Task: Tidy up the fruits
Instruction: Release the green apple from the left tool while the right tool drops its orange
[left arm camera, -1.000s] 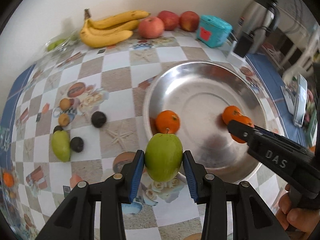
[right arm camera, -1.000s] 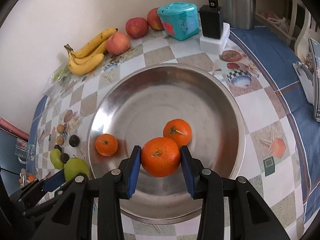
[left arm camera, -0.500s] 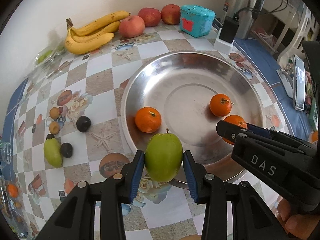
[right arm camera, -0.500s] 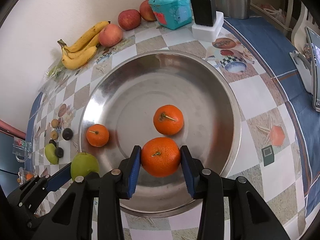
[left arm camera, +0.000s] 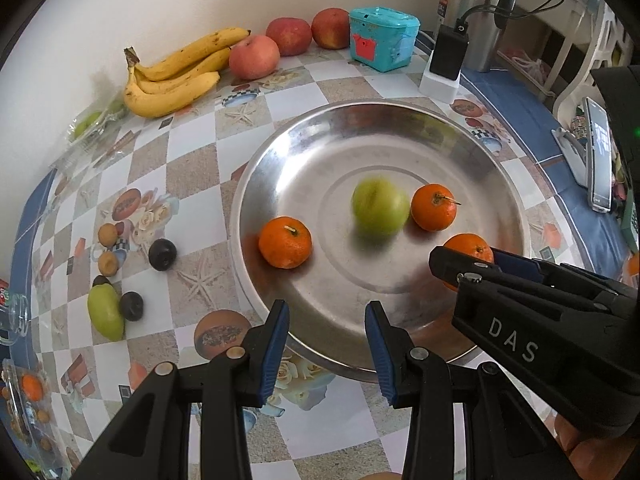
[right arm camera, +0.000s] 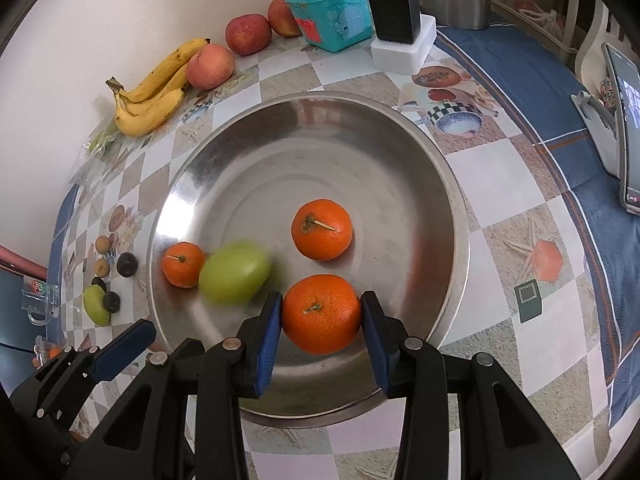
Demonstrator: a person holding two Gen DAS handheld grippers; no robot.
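A green fruit (left arm camera: 380, 206) lies loose in the steel bowl (left arm camera: 256, 184), blurred, between two mandarins (left arm camera: 285, 242) (left arm camera: 434, 207). My left gripper (left arm camera: 327, 312) hangs over the bowl's near rim, open, with nothing between its blue pads. In the right wrist view my right gripper (right arm camera: 322, 304) is shut on a third mandarin (right arm camera: 322, 314), held low over the near part of the bowl (right arm camera: 452, 200). The green fruit (right arm camera: 234, 272) is just left of it. The right gripper (left arm camera: 460, 260) also shows at the right of the left wrist view.
Bananas (left arm camera: 176, 76), three apples (left arm camera: 254, 56) and a teal box (left arm camera: 382, 38) line the back wall. A green fruit (left arm camera: 105, 312), dark plums (left arm camera: 162, 254) and small brown fruits lie left of the bowl. A charger (left arm camera: 446, 60), a flask and a phone (left arm camera: 598, 152) stand at the right.
The green fruit has left my left gripper's jaws and now lies blurred in the middle of the bowl. The right gripper still holds its mandarin, slightly lower.
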